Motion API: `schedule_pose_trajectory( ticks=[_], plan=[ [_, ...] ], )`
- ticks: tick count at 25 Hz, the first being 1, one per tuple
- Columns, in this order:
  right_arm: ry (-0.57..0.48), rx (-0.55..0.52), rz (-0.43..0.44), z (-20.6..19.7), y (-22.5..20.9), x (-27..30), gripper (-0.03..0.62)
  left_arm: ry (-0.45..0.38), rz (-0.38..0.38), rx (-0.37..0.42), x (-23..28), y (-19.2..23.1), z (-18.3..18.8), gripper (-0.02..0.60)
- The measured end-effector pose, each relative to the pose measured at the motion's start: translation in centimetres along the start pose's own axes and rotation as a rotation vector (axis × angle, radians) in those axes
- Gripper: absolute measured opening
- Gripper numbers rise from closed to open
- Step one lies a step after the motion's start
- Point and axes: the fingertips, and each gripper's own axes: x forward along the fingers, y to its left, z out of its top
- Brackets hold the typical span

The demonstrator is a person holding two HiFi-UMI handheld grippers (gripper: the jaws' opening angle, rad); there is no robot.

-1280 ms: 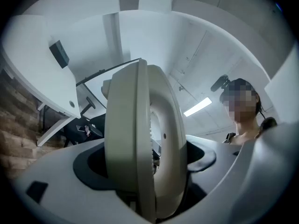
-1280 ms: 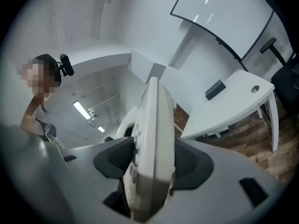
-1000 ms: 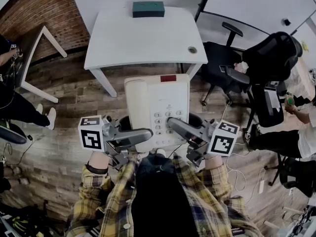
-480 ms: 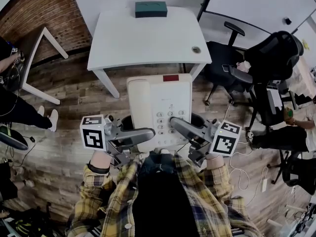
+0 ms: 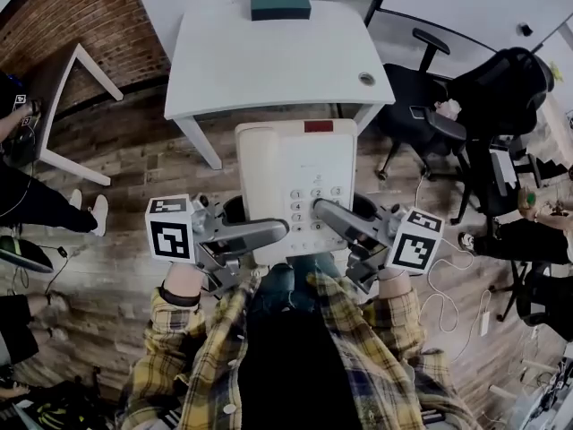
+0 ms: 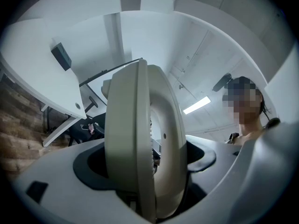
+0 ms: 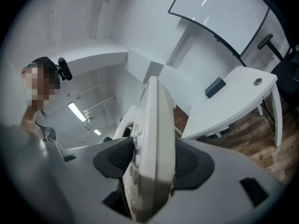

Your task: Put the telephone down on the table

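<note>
The cream telephone (image 5: 291, 164), handset (image 5: 257, 177) at its 9 o'clock side and keypad (image 5: 313, 206) facing up, hangs in the air over the wooden floor (image 5: 116, 195). It is at the 6 o'clock side of the white bench (image 5: 269, 61) and does not touch it. The left tongs (image 5: 269, 233) are clamped on its edge at 7 o'clock. The right tongs (image 5: 329, 215), whose jaws have just opened a shade wider, grip its edge at 5 o'clock. A dark green box (image 5: 280, 5) sits at the bench's 12 o'clock edge.
</note>
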Motion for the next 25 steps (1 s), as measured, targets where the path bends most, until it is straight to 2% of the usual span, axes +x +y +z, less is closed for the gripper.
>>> schedule_pose_trajectory(
  ticks=[4,16,25],
  plan=[
    [0.012,-0.025,0.001,0.6,-0.1,1.1,0.249,-0.003,-0.001,0.005,-0.4,0.5,0.8,0.397],
    [0.038,0.008,-0.01,2.3,-3.6,2.9,0.252,-0.01,0.023,-0.006,0.3,3.9,3.2,0.397],
    [0.06,0.011,0.031,7.4,-8.3,4.6,0.255,-0.04,0.063,0.012,3.3,8.0,7.9,0.397]
  ],
)
